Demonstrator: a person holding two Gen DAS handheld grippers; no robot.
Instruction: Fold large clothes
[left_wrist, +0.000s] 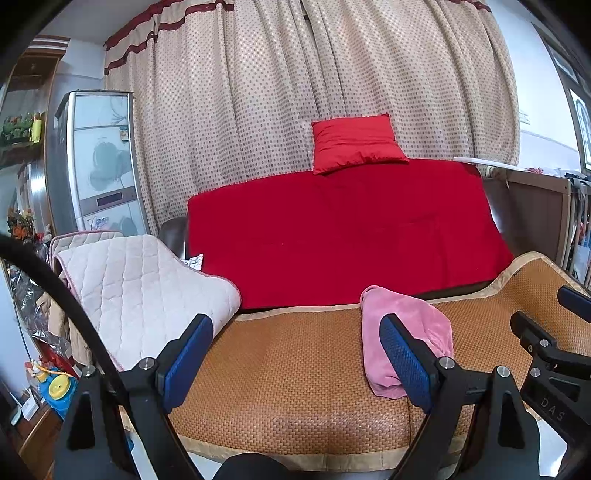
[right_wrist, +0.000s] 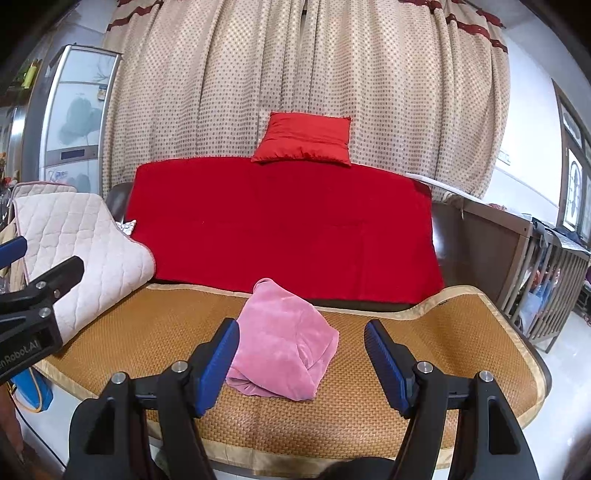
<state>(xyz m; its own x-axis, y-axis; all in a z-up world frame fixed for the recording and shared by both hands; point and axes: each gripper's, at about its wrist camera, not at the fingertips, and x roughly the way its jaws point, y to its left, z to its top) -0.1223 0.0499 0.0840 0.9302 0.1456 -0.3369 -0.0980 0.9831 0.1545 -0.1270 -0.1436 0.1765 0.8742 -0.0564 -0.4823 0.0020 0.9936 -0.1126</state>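
A pink fleece garment (right_wrist: 284, 347), folded into a compact bundle, lies on the woven straw mat (right_wrist: 443, 332). In the right wrist view my right gripper (right_wrist: 303, 365) stands open just in front of the bundle. Its left pad overlaps the bundle's edge and its right pad is well clear. From the left wrist view the pink garment (left_wrist: 402, 332) lies behind the right finger of my left gripper (left_wrist: 297, 362), which is open wide with only bare mat between its pads. Each view catches the other gripper at its edge: the right gripper (left_wrist: 546, 314) and the left gripper (right_wrist: 40, 258).
A red blanket (right_wrist: 280, 225) covers the sofa back, with a red cushion (right_wrist: 303, 138) on top. A quilted beige pad (right_wrist: 74, 236) drapes the left armrest. Dotted curtains hang behind, a fridge (left_wrist: 99, 158) stands at the left, and a wooden railed crib (right_wrist: 546, 280) at the right.
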